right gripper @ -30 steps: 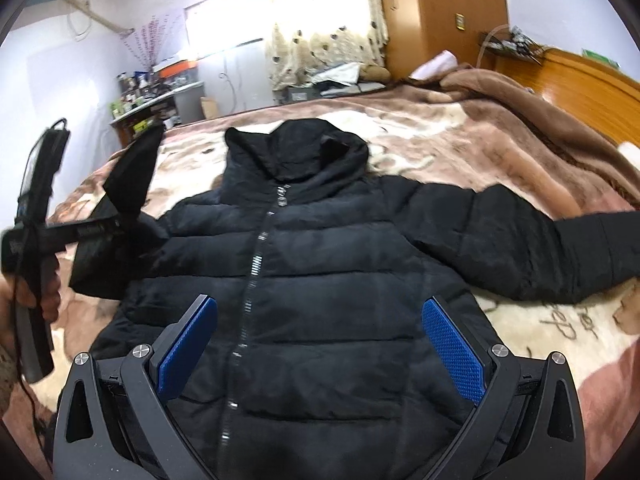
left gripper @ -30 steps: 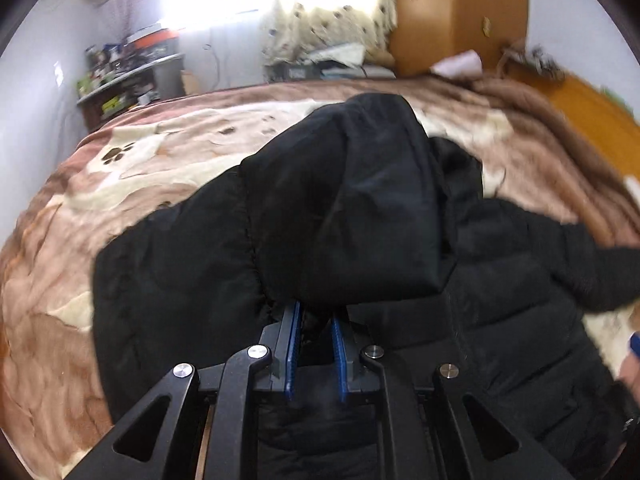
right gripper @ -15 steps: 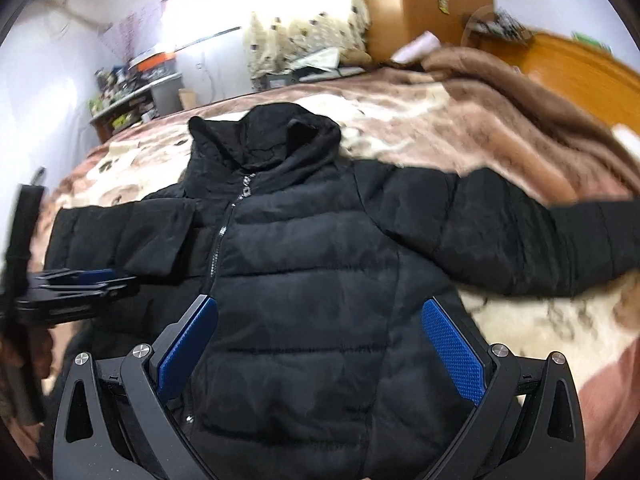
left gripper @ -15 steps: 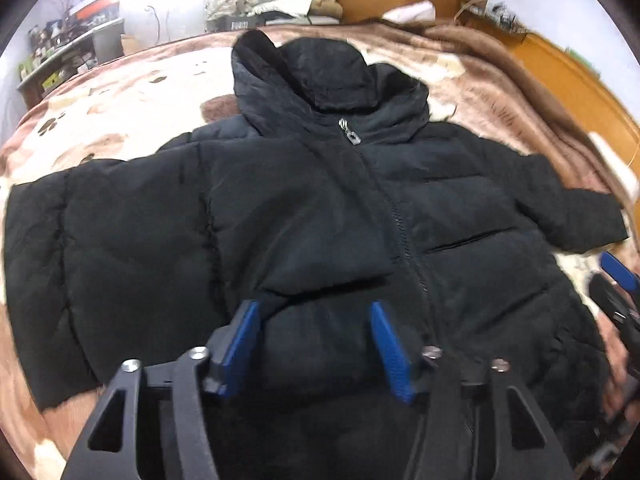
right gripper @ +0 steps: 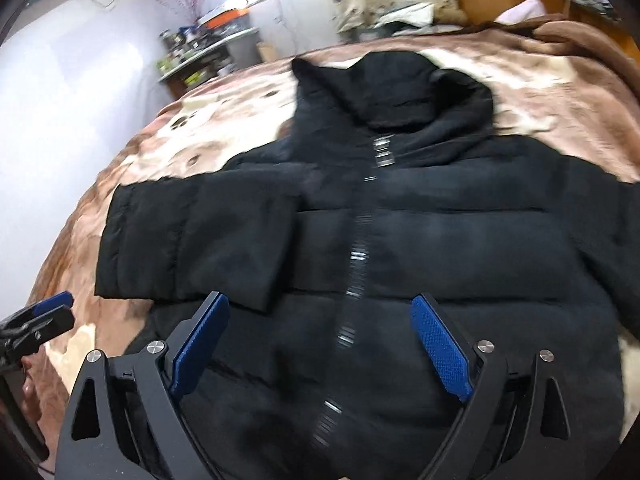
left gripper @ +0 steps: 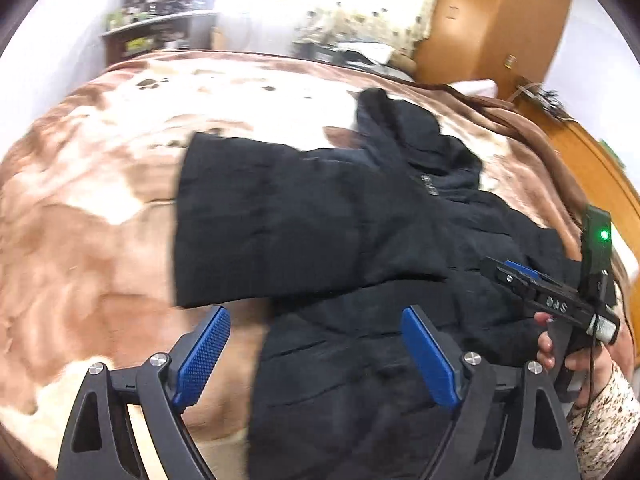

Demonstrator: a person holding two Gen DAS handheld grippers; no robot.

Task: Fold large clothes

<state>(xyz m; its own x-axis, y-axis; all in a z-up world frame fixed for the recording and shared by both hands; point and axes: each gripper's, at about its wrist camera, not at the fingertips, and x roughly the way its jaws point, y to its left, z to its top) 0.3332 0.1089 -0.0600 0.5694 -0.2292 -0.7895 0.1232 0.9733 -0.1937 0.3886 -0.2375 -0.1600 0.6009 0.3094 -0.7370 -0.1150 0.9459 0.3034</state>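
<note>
While both grippers, left (left gripper: 316, 356) and right (right gripper: 320, 348), are held open and empty, a jacket (right gripper: 400, 240) is spread on a blanket (right gripper: 180, 140), shelf (right gripper: 208, 52) far left.

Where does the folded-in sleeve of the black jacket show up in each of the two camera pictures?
Left wrist view: the sleeve fills the middle, lying across the jacket toward the left.
Right wrist view: the sleeve lies at left of centre, beside the zipper.
Shared landmark: the hood at the jacket's top.
</note>
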